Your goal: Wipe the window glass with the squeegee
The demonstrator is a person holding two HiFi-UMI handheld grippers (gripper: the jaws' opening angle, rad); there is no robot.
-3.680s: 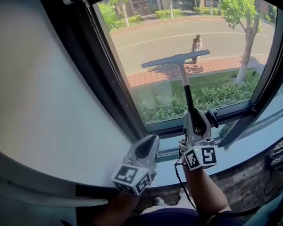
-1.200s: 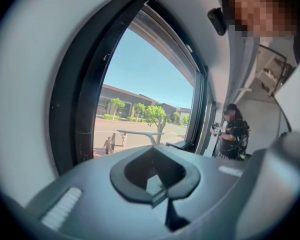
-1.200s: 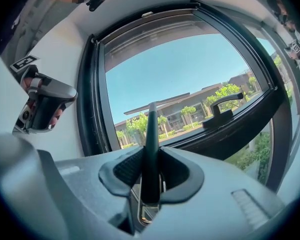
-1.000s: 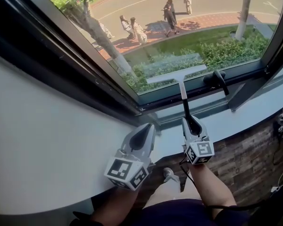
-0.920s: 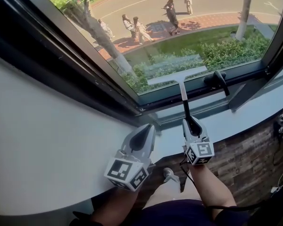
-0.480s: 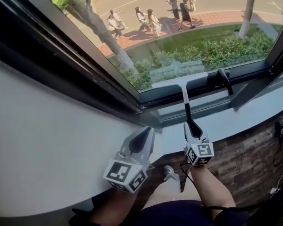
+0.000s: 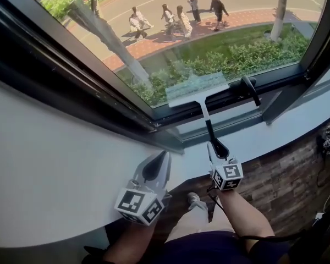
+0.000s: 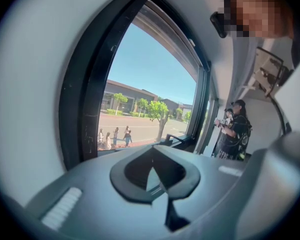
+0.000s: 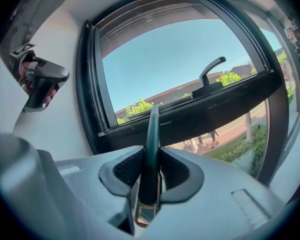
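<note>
1. Because it is the surface to be wiped, the window glass (image 7: 209,32) fills most of the head view. It rises up and away from the black window handle (image 7: 249,87), with the street and some walkers showing through it.
2. The dark bottom rail (image 7: 176,110) of the frame carries the window handle and runs off to its left. It marks the lower limit of any downward pass.
3. The squeegee (image 7: 198,91) lies with its pale blade just left of the window handle, low on the glass and right at the bottom rail. Its thin shaft slants back toward the person. With the blade this low and roughly parallel to the rail, I judge that a downward stroke is near its end. The next pass probably needs the blade lifted and carried back up the pane.
4. The right gripper (image 7: 216,147) sits below the window handle, on the room side of it. Its jaws are clamped on the dark grip of the squeegee, which stands up between the pads in the right gripper view (image 9: 151,159). Holding it at the far end of the shaft gives reach and lets the blade press flat.
5. The left gripper (image 7: 160,159) hangs further left of the window handle, over the pale sill. Its jaws are together with nothing between them (image 8: 155,171). It seems to be kept clear of the tool.
</note>
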